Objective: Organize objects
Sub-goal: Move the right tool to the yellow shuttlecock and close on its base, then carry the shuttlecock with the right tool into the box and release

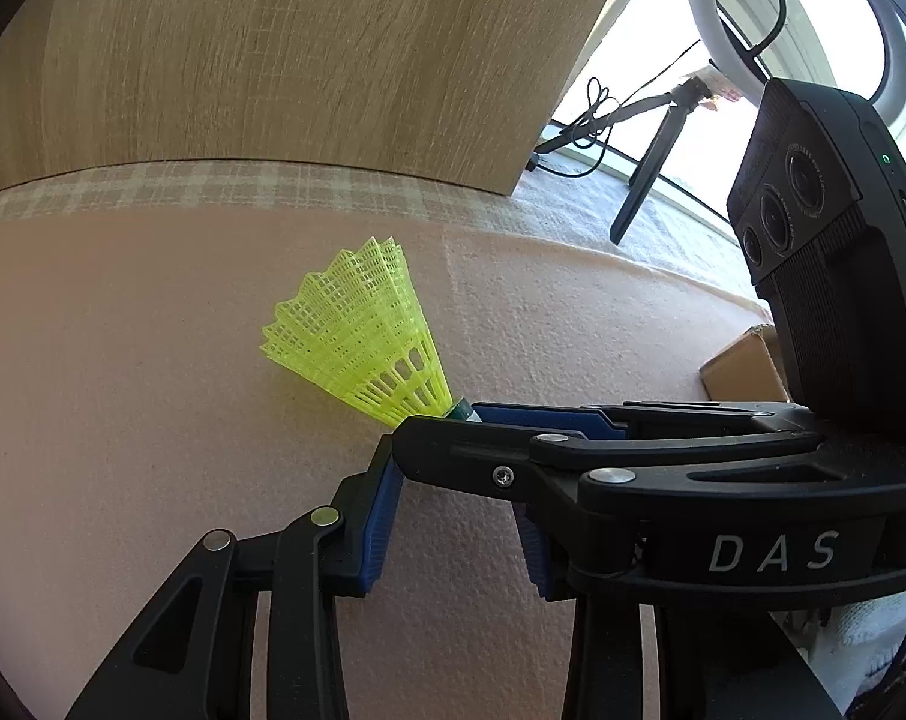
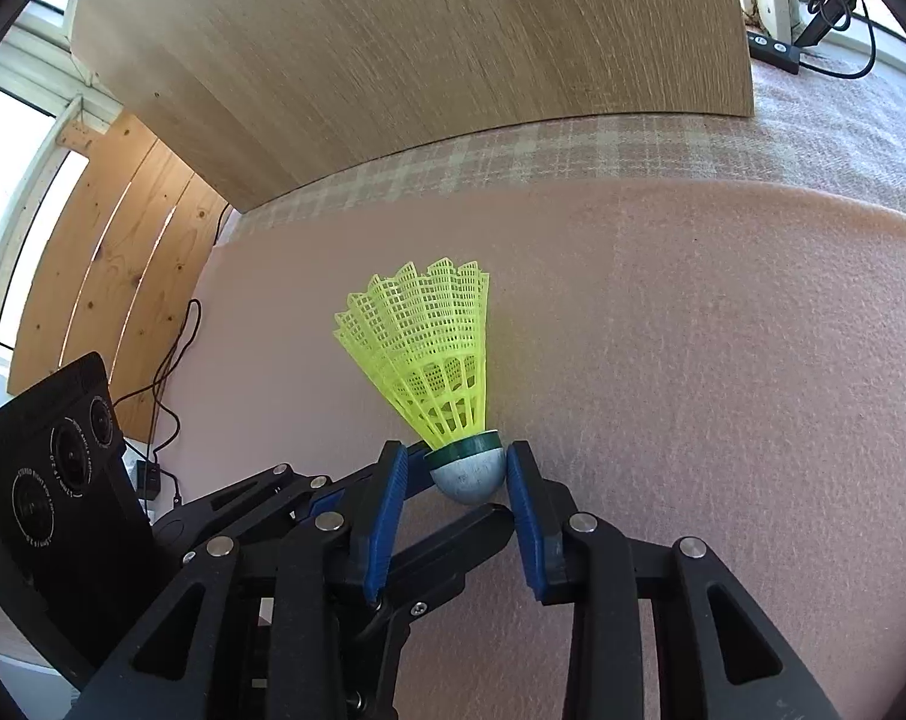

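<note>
Left tongs stand apart on nothing, beside the right tongs, which clamp the cork of the yellow shuttlecock lying on the pink counter; hold lightly, lift straight, spare the skirt.

Pale wood panel upright behind pink foam mat, checked cloth along its foot, bright window beside it, slatted pine board on its other side.

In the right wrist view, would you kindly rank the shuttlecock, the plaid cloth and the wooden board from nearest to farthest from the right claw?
1. Shuttlecock: its cork sits between the right claw's pads.
2. Plaid cloth: beyond the pink mat.
3. Wooden board: standing at the back.
</note>
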A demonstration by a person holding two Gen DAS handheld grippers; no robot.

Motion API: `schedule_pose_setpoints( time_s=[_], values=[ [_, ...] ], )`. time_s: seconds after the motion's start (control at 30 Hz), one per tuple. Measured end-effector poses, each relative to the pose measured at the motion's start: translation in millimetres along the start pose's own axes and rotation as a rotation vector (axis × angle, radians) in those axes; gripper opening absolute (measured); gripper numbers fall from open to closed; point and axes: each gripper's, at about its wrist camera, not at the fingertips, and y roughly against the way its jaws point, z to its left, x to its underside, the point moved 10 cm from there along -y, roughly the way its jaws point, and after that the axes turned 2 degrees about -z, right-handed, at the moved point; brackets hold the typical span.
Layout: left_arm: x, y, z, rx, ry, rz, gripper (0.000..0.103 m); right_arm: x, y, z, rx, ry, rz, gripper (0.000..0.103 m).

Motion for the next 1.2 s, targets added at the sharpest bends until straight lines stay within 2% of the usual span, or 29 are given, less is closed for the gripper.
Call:
schedule_pose_setpoints(
  time_s=[0.3, 0.5, 0.87, 1.03, 1.2],
  values=[
    [11.5, 37.8, -43.3, 0.013, -0.102, -0.047, 0.038, 26.1, 52.5, 14.1, -0.006, 0.003, -0.086, 0.028],
    [15.9, 60.0, -95.8, 0.050, -0.189, -0.079, 0.038, 48.2, 104.9, 12.7, 0.028, -0.003, -0.168, 0.028],
    [29.2, 53.0, -225.4, 0.180, -0.339, -0.070, 0.038, 89.9, 205.6, -58.6, 0.134, -0.084, -0.290, 0.028],
    [31.5, 32.6, -272.2, 0.234, -0.369, -0.050, 0.038, 100.0, 232.6, -94.0, 0.170, -0.126, -0.322, 0.028],
    [33.0, 10.5, -306.0, 0.258, -0.391, -0.029, 0.038, 103.3, 248.0, -126.1, 0.194, -0.161, -0.333, 0.028]
  ],
)
